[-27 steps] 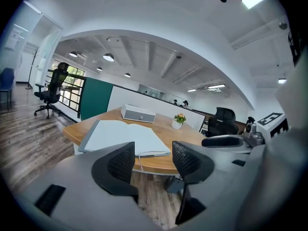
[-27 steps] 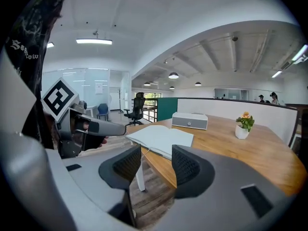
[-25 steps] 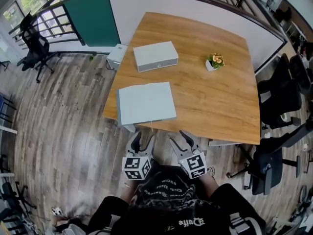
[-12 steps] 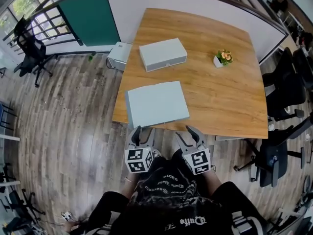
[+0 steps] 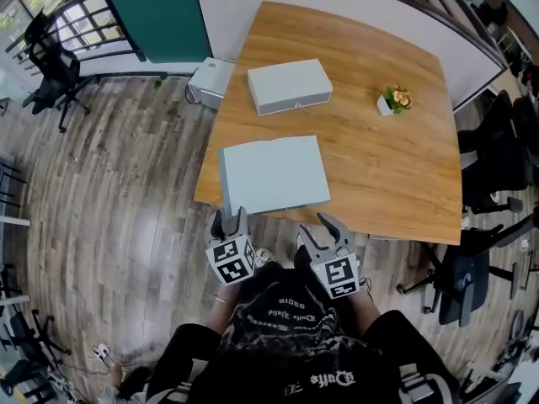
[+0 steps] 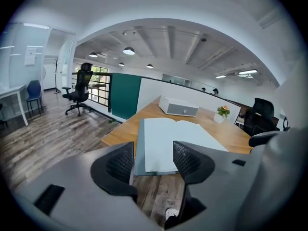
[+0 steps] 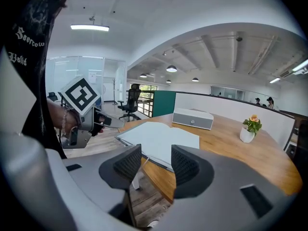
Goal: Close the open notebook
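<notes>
The open notebook lies flat with its pale pages up on the near left part of the wooden table, its grey cover showing along the left edge. My left gripper is open just short of the table's near edge, below the notebook's left corner, with nothing between its jaws. My right gripper is open too, empty, below the notebook's right corner. In the left gripper view the notebook lies beyond the open gripper. The right gripper view shows the notebook past the open gripper, with the left gripper at left.
A grey box sits farther back on the table and a small potted plant stands at the right. A white unit sits on the floor by the table's left side. Office chairs stand along the right, another chair at far left.
My left gripper has moved forward and slightly left, up to the table's near edge by the notebook's left corner. The right gripper has come forward a little. Both stay open.
</notes>
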`<act>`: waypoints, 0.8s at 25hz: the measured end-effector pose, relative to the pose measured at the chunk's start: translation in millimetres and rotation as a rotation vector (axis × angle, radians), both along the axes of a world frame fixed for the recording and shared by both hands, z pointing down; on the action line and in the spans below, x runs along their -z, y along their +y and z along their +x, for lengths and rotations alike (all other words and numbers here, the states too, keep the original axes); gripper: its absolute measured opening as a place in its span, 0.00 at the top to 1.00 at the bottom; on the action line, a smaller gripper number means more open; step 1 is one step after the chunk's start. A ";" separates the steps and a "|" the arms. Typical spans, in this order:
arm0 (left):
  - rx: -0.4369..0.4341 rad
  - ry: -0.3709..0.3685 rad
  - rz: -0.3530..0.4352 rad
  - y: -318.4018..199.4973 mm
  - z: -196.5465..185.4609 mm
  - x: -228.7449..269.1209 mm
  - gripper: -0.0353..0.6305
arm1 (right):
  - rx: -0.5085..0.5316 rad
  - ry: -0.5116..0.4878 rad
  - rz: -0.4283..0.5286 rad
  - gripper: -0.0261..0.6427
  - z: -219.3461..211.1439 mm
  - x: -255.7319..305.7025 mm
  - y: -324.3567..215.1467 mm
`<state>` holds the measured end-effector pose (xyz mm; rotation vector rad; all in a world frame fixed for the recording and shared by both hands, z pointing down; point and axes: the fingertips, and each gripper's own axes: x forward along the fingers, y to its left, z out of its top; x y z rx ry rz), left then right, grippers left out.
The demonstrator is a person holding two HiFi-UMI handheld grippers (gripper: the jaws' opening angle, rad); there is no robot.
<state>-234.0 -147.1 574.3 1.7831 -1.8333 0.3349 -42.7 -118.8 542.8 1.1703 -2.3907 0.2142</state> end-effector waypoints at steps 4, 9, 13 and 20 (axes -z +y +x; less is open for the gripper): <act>0.047 0.033 0.006 -11.0 -3.5 -3.8 0.56 | 0.038 0.015 -0.008 0.67 2.0 -2.1 -8.8; 0.124 0.049 -0.034 -15.8 -4.5 -21.5 0.53 | 0.086 0.028 -0.014 0.67 10.5 -5.2 -21.9; 0.162 0.035 -0.087 -9.2 -0.6 -41.1 0.50 | 0.127 0.042 -0.055 0.68 15.7 -17.8 -29.2; 0.235 0.048 -0.132 -4.6 -2.9 -54.9 0.57 | 0.160 0.039 -0.069 0.69 24.7 -23.5 -39.3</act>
